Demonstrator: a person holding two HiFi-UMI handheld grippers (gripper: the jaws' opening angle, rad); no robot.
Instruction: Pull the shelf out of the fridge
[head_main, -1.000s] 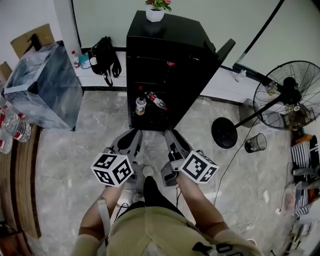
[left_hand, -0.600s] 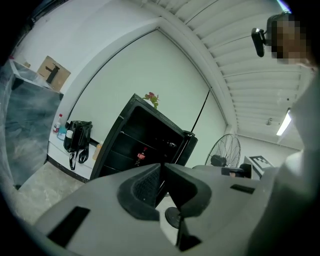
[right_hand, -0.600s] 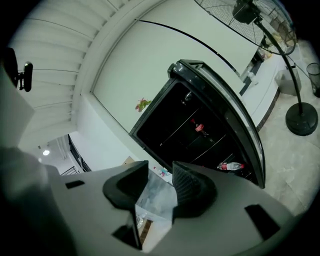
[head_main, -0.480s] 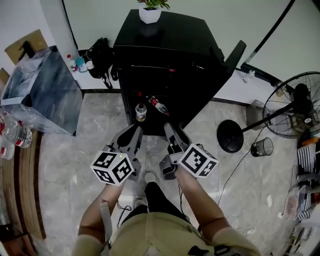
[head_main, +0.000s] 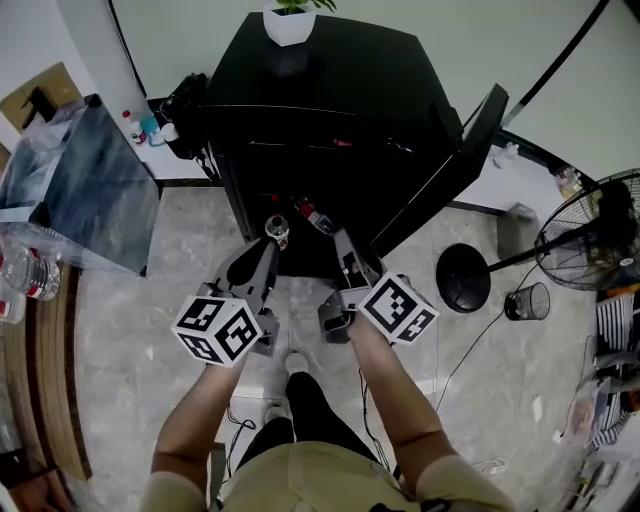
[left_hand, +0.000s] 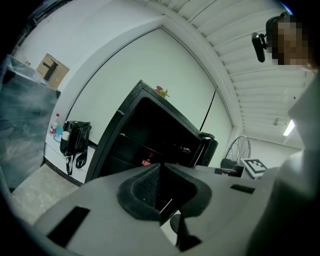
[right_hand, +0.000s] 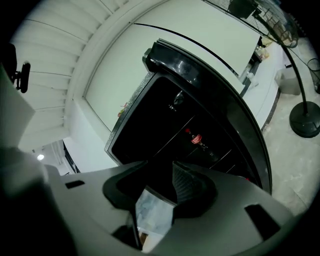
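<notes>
Your left gripper (head_main: 265, 252) has its jaws pressed together with nothing between them; in the left gripper view (left_hand: 160, 182) only a thin slit shows between the ribbed pad and the opposite jaw. Your right gripper (head_main: 343, 245) has its jaws a little apart, and the right gripper view (right_hand: 157, 182) shows nothing caught in that gap.

Both grippers point at the open front of the black fridge (head_main: 330, 70), which stands on the stone floor (head_main: 150, 300) against the wall. They are side by side and low, near the bottom edge of the opening. The door (head_main: 470, 150) is swung out on your right.

The shelves (head_main: 320, 147) are all inside the fridge, showing as thin pale lines across the dark interior. They lie above and beyond both sets of jaw tips and clear of them. I cannot tell which one is yours to pull. From the left gripper view they run across the cabinet (left_hand: 132, 142) well ahead of the closed jaws. From the right gripper view one line (right_hand: 175, 135) passes above the jaws.

An upright bottle (head_main: 277, 231) stands at the front edge of the fridge's lower level, just beside the left jaw tips. A second bottle (head_main: 313, 216) lies tilted near it, between the two grippers. A white plant pot (head_main: 290, 22) sits at the back edge of the fridge top.
</notes>
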